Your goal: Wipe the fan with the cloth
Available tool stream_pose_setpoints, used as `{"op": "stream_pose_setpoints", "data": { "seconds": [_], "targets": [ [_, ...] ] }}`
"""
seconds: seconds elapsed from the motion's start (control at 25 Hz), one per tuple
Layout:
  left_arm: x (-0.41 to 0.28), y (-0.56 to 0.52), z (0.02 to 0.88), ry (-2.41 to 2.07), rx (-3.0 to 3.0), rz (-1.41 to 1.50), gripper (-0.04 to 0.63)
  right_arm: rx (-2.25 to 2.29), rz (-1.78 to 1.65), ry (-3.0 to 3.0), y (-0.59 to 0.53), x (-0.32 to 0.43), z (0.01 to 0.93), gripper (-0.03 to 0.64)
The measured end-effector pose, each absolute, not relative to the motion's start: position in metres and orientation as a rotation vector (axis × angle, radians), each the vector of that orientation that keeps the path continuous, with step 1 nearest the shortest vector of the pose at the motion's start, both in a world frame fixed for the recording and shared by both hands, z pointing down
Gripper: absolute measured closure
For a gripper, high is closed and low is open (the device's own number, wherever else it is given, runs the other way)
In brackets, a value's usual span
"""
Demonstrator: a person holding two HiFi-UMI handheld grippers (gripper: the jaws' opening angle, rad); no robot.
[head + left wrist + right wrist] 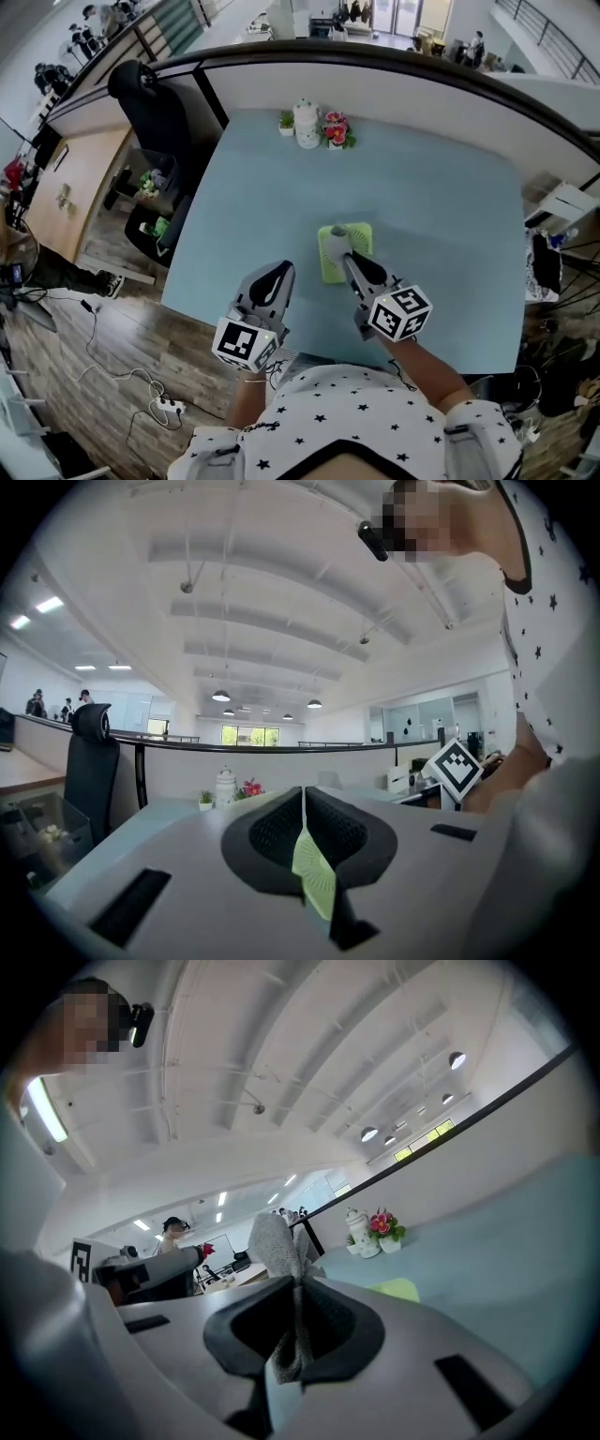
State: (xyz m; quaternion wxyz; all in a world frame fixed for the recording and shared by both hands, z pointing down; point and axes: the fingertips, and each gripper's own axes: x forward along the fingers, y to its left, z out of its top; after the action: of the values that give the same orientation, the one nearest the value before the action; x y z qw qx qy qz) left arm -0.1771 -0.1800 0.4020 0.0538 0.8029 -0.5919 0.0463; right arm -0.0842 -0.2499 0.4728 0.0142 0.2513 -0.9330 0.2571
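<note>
- Right gripper: jaws pinched on grey cloth, which rests on the green fan
- Fan lies mid-table, near the front edge
- Left gripper: jaws pressed together, just left of fan, gripping nothing

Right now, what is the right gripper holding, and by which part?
The right gripper is shut on the grey cloth, pinching a bunched fold of it; a rounded end sticks out past the jaws.

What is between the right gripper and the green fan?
The grey cloth, pinched in the right gripper's shut jaws; the head view shows it over the fan.
</note>
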Motion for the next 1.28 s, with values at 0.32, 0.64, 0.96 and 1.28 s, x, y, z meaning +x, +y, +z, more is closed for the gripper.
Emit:
{"op": "stream_pose_setpoints", "data": {
  "seconds": [0.32, 0.64, 0.96, 1.28],
  "targets": [
    [-0.221, -0.208, 0.400, -1.773, 2.496, 0.104, 0.561, 0.885, 0.754, -2.852, -0.271, -0.116, 0.489, 0.594],
    [-0.247, -0.215, 0.410, -1.718, 2.514, 0.109, 0.561, 0.942, 0.745, -2.761, -0.282, -0.140, 0.517, 0.594],
    [-0.254, -0.223, 0.416, -1.666, 2.539, 0.070, 0.561, 0.996, 0.753, -2.697, -0.288, -0.143, 0.535, 0.593],
    [-0.261, -0.231, 0.425, -1.631, 2.524, 0.046, 0.561, 1.059, 0.781, -2.671, -0.294, -0.133, 0.535, 0.592]
  ]
}}
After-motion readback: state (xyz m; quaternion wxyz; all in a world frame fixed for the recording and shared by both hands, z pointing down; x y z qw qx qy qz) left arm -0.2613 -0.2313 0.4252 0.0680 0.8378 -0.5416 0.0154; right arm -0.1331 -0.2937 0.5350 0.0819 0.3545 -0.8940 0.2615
